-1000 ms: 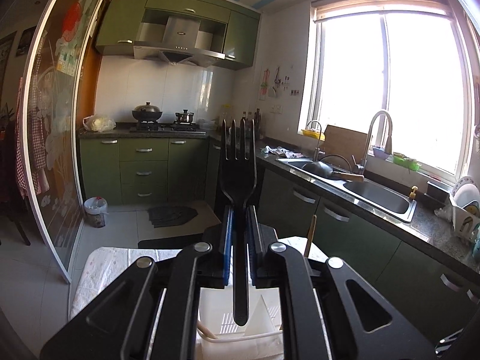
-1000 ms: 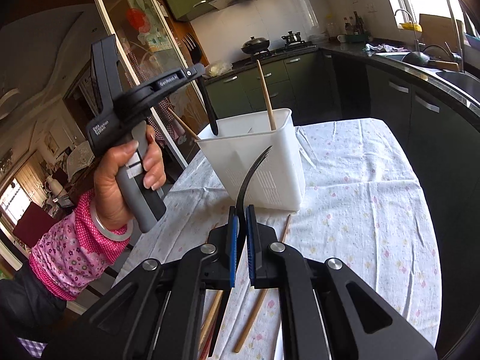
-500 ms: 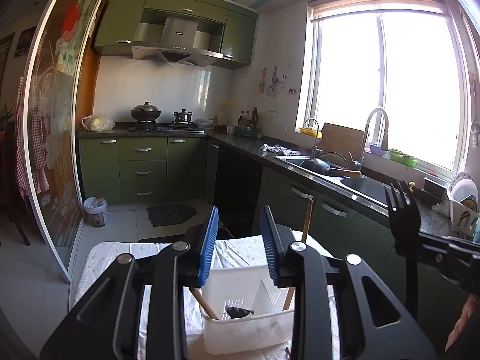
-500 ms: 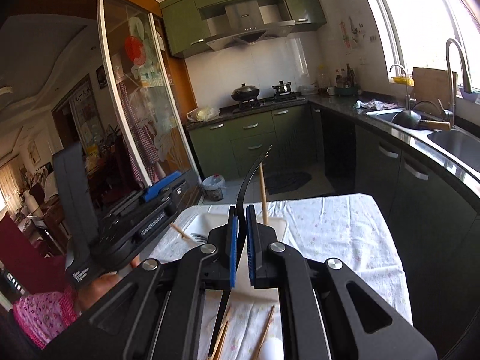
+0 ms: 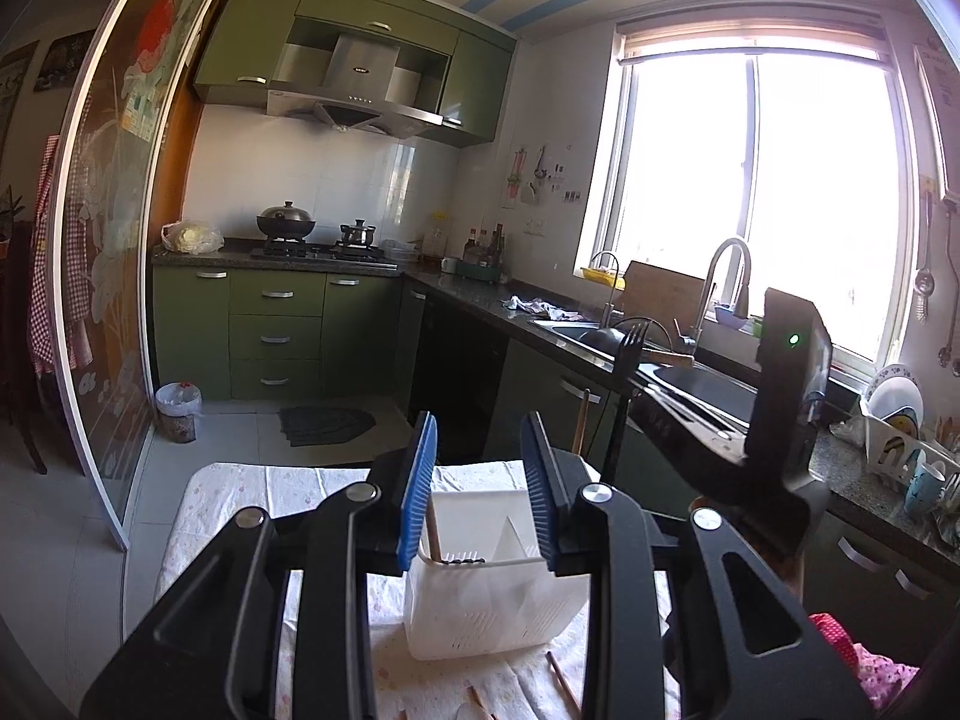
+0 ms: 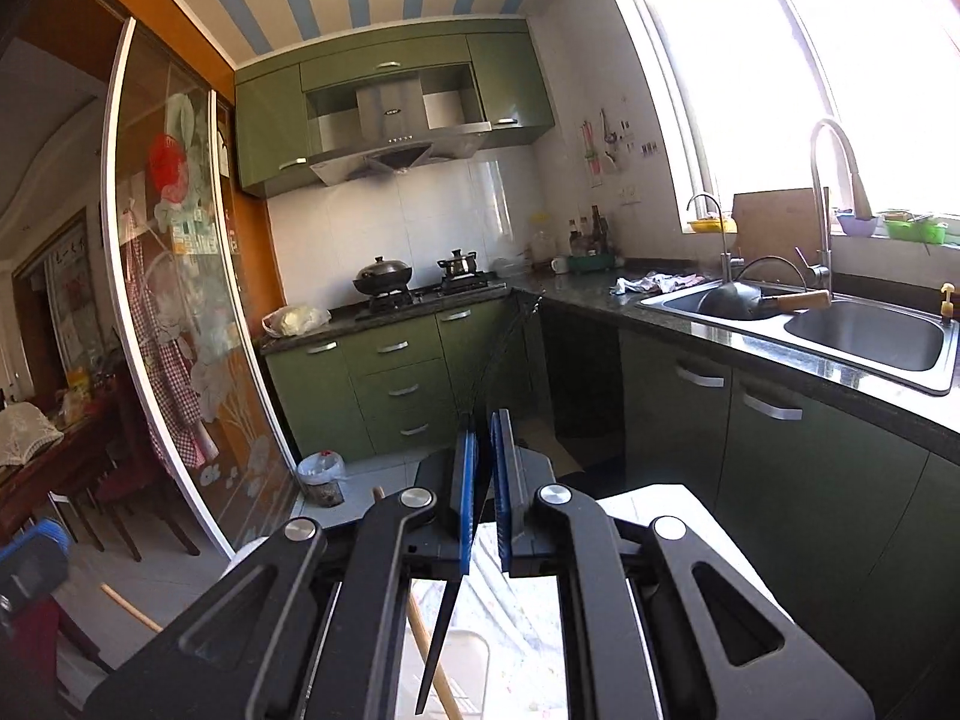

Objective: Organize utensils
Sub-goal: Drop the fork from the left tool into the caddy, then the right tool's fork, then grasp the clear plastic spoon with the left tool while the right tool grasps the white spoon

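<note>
My left gripper (image 5: 477,492) is open and empty, above and just before a white utensil caddy (image 5: 498,606) on the flowered tablecloth (image 5: 240,498). A wooden chopstick (image 5: 431,531) and a dark utensil stand in the caddy. My right gripper (image 6: 485,480) is shut on a black plastic fork (image 6: 498,348), seen edge-on, tines up, handle tip (image 6: 435,648) hanging below the jaws over the caddy. In the left wrist view the same fork (image 5: 627,378) stands upright over the caddy's right side, held by the right gripper body (image 5: 774,420).
Loose chopsticks (image 5: 561,675) lie on the cloth before the caddy. Another chopstick (image 5: 581,423) sticks up behind the caddy. Green cabinets and a counter with a sink (image 6: 864,330) run along the right. A glass sliding door (image 5: 114,240) stands left.
My left gripper let go of its black fork into the caddy, opened and drew back. My right gripper rose and carried its fork over the caddy.
</note>
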A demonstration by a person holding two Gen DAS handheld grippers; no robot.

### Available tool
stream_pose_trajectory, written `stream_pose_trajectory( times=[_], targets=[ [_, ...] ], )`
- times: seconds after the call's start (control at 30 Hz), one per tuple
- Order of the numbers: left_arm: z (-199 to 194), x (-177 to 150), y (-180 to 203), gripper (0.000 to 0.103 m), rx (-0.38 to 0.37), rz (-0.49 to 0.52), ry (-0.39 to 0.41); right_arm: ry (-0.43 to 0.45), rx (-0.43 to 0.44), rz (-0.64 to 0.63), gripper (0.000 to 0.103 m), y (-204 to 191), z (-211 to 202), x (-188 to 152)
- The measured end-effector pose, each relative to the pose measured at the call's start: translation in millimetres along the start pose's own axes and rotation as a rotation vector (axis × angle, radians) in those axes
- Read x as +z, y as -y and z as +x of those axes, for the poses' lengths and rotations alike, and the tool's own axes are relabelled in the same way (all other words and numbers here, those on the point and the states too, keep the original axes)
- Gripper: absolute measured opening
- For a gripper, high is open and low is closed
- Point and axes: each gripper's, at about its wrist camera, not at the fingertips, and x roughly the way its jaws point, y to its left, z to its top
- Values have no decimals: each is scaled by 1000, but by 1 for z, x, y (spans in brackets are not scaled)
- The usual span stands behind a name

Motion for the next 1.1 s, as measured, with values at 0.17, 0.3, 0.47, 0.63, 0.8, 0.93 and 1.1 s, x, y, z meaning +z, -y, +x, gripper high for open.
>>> stream_pose_trajectory(
  times=[0.17,0.3,0.47,0.63,0.8,0.93,1.1],
  targets=[
    [-3,-5,3,28,-10,6,-29,-51,19,-29,7,3,3,-24],
    [-3,-10,7,28,-10,13,-74,-81,53,-71,18,2,-7,-39],
    [-9,-24,18,28,-4,43,-137,-82,66,-75,28,10,-26,-43],
    [-3,-56,23,28,9,42,-290,-51,88,-59,36,23,-67,-39],
    [24,-105,19,28,8,-67,-553,-86,131,-49,36,32,-110,-50],
    [44,-138,7,28,85,-141,-702,-152,166,-47,40,40,-137,-72],
    [68,-160,0,26,153,-168,-832,-215,186,-31,45,52,-160,-100]
  ],
)
